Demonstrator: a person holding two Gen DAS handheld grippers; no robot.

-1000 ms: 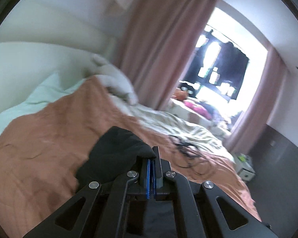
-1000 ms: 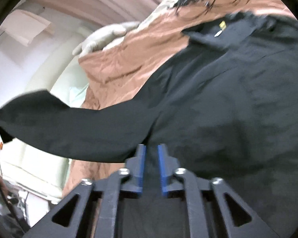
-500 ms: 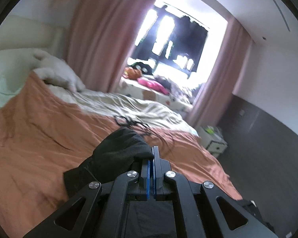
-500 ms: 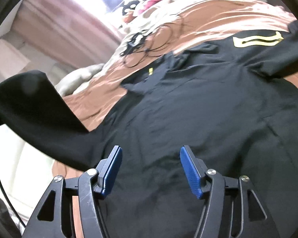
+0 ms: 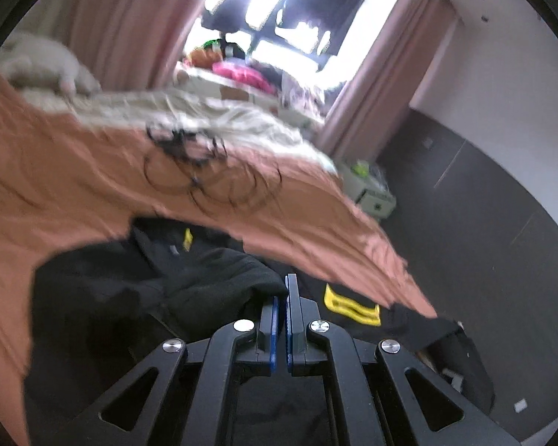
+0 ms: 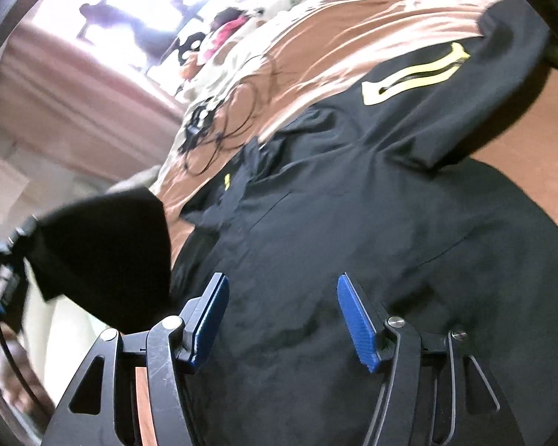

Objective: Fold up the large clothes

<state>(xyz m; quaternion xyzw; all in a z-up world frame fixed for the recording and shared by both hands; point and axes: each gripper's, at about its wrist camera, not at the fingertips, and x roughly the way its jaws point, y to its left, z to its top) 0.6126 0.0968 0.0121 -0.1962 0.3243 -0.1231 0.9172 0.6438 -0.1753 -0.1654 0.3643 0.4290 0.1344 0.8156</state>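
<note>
The black shirt (image 6: 353, 223) lies spread on the orange bedspread (image 5: 74, 186), its long axis running from lower frame toward the collar at upper left. The left gripper (image 5: 282, 297) is clamped on a sleeve. The right gripper (image 6: 282, 316) hovers with jaws apart, just opened, nothing gripped.

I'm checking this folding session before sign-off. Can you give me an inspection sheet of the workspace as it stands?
Surface: bed with an orange-brown cover, wrinkled.
Job's things: black jacket with yellow markings, spread on the cover; one sleeve lifted off the bed.
Clutter: pale crumpled bedding and a white plush toy at the far side.
Grippers: left gripper shut on the sleeve's black fabric; right gripper open over the jacket, nothing between its pads.
Cables: tangle of thin black cables on the cover beyond the jacket.
Surroundings: pink curtains, bright window, small white cabinet.
</note>
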